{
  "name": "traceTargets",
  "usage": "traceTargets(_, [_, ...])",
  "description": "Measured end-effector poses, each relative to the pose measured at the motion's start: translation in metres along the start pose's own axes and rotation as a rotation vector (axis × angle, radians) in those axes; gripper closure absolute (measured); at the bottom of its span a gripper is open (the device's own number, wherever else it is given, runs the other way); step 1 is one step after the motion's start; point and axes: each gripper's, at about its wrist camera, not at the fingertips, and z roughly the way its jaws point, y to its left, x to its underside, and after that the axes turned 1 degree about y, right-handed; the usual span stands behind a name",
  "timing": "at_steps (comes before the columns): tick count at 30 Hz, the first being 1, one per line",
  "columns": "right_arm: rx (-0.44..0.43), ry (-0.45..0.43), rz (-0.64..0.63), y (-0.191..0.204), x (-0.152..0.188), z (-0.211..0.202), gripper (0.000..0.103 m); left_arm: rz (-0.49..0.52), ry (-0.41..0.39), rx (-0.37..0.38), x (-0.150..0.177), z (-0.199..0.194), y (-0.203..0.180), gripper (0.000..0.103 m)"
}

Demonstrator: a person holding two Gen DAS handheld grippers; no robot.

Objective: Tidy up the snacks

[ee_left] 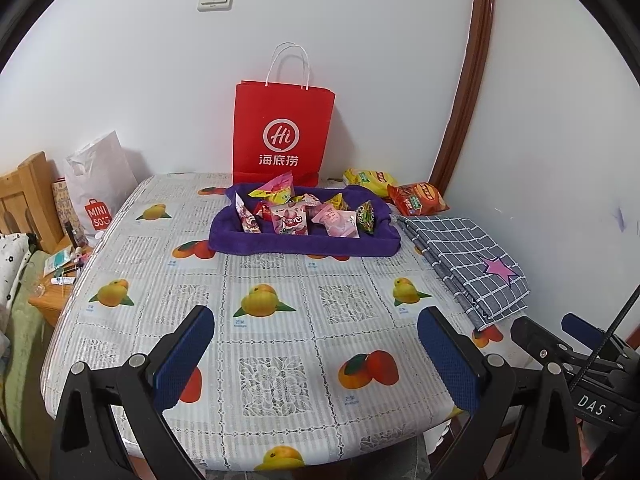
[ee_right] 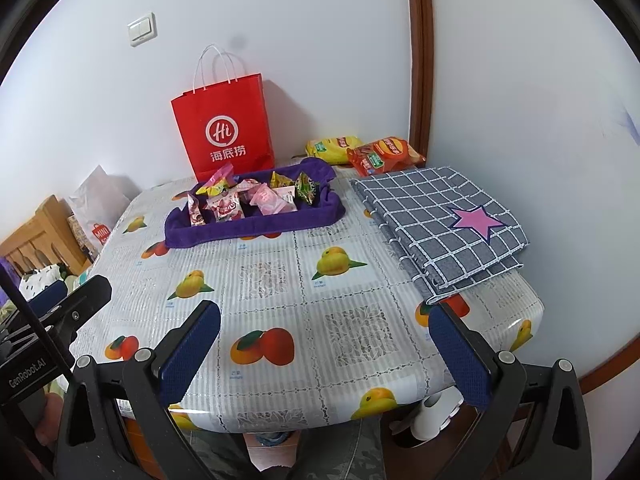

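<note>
Snack packets (ee_left: 304, 212) lie heaped in the purple cloth tray (ee_left: 304, 246) at the table's (ee_left: 280, 320) far side (two crisp bags (ee_right: 384, 156), probably, behind it); left gripper (ee_left: 316, 360) and right gripper (ee_right: 324, 356) hover wide open, empty; approach low, pinching one packet's edge.

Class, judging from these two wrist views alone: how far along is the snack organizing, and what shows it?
Done: several small packets sit in the purple tray. In hand: nothing; the left gripper and right gripper are open and empty above the near table edge. Left, probably: the yellow chip bag and the red chip bag lie on the table behind the tray, near the red paper bag.
</note>
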Motion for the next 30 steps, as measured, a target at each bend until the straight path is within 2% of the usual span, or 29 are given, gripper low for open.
traceTargets(30, [0.003,-0.022,-0.003,0.002,-0.003,-0.013,0.001,0.011,-0.004,0.004,0.000,-0.003,-0.005,0.000])
